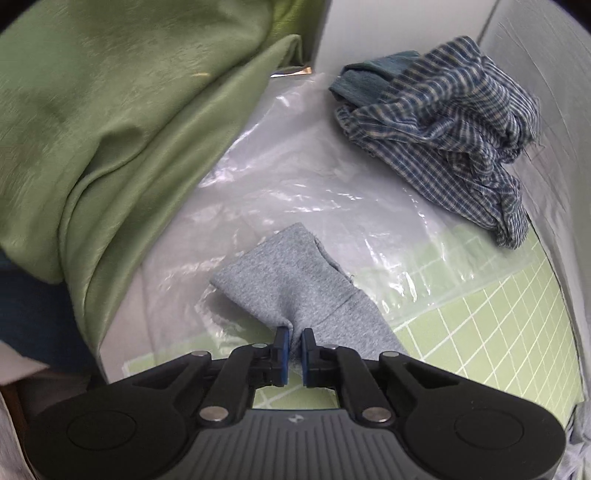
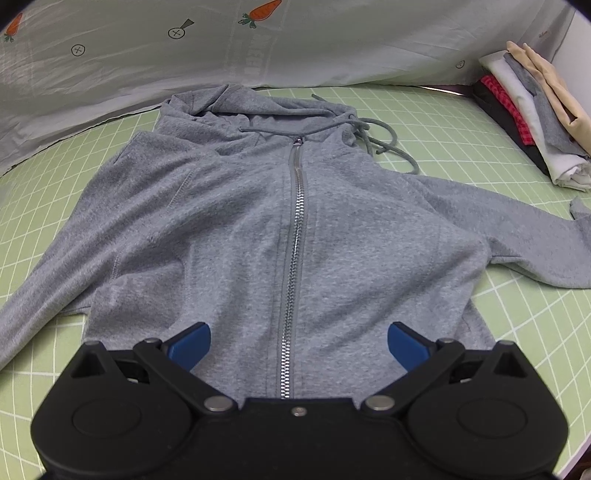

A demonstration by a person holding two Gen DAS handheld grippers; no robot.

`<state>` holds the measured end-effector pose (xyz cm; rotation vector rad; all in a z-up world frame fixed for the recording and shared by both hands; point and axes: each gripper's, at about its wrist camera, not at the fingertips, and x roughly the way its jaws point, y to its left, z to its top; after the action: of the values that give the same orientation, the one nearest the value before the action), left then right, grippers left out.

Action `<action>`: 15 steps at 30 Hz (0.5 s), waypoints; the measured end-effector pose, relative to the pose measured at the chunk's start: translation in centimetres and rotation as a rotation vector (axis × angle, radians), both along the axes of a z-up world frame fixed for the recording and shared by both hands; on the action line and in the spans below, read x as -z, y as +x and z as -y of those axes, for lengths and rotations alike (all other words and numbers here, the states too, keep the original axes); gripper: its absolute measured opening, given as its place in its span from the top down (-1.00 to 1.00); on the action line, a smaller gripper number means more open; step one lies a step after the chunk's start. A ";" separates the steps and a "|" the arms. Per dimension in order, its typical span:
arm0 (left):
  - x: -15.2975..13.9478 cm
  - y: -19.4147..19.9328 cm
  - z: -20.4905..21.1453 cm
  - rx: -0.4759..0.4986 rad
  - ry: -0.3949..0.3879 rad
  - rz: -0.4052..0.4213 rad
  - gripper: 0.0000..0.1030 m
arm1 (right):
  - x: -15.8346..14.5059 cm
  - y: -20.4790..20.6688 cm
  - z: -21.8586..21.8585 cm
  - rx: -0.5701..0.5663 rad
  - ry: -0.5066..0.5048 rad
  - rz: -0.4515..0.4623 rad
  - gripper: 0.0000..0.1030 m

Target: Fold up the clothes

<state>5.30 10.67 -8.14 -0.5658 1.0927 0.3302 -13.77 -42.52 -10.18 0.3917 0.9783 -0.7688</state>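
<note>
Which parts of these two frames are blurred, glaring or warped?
Left wrist: green fabric at left is smeared soft, clear plastic sheet throws white glare, left gripper and its grey sleeve cuff stay sharp. Right wrist: evenly lit, grey hoodie crisp, fisheye bends the green grid mat lines; right gripper open.

1. On my left wrist view I see a clear plastic sheet (image 1: 295, 177) lying crinkled over the green grid mat (image 1: 480, 314).
2. A green curtain (image 1: 110, 110) hangs along that view's left side.
3. On my right wrist view, a white sheet printed with carrots (image 2: 258, 37) runs behind the mat's far edge.
4. White wall panels (image 1: 388, 29) stand at the back of the left view.
</note>
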 end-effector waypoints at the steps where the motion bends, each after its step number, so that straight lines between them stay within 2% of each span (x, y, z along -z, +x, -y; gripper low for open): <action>1: -0.2 -0.2 -0.3 -0.019 -0.016 -0.003 0.85 | 0.1 0.0 0.1 0.002 0.005 -0.001 -1.00; 3: -0.6 0.0 -0.5 -0.052 -0.044 0.002 0.85 | 0.2 0.1 0.4 0.002 0.011 -0.003 -1.00; 7: -1.6 3.1 0.5 -0.078 -0.043 0.035 0.85 | 0.4 0.9 0.7 -0.007 0.010 -0.005 -1.00; 11: -2.7 8.7 4.1 0.008 0.054 0.094 0.85 | 0.5 1.7 1.4 0.011 -0.009 -0.010 -1.00; 15: -2.0 14.7 8.0 0.078 0.020 0.127 0.84 | 0.8 2.4 2.0 0.041 -0.021 -0.042 -1.00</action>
<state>20.05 2.67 -6.11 -0.5182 0.9847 0.2342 -11.34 -44.55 -11.00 0.3795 1.0035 -0.8272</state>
